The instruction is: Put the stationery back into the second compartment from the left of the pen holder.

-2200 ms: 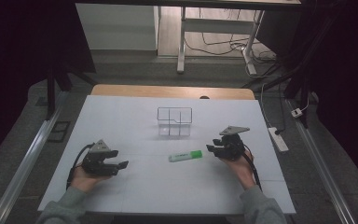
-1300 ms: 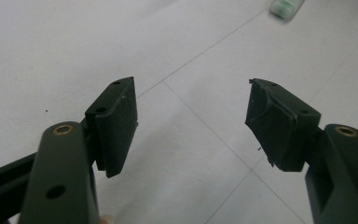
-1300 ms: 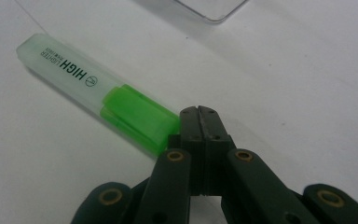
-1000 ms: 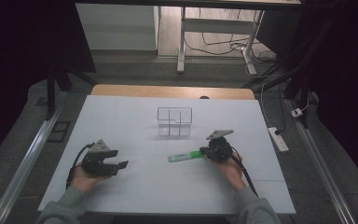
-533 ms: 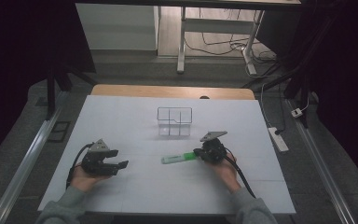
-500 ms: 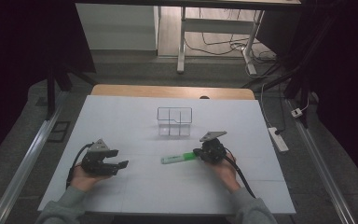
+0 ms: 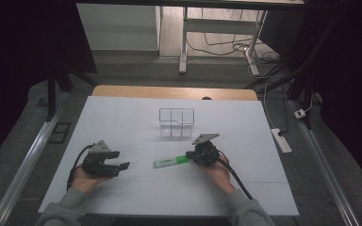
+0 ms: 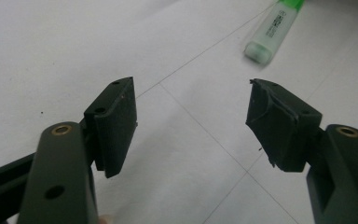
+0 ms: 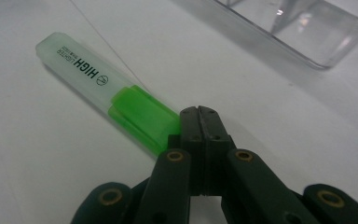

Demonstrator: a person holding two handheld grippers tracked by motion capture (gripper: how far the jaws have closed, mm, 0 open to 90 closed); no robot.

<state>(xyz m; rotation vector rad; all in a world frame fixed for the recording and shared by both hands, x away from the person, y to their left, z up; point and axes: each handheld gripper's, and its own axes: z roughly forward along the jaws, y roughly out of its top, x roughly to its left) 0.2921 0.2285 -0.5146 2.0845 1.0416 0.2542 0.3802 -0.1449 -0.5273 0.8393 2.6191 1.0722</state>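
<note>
Right tool (image 9: pixel 199 112) closed on nothing, tips touching highlighter's (image 9: pixel 102 100) green end. I nudge toward 9 o'clock, keeping tips low, centred. Left tool (image 8: pixel 191 121) wide, idle.

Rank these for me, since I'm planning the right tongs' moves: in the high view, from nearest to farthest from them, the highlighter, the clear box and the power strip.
1. Highlighter: at the tips of the right tongs, on their left.
2. Clear box: just beyond, toward the table's far side.
3. Power strip: off the table's right edge, on the floor.

Right claw (image 7: pixel 189 156) pushed highlighter (image 7: pixel 170 162) leftward
</note>
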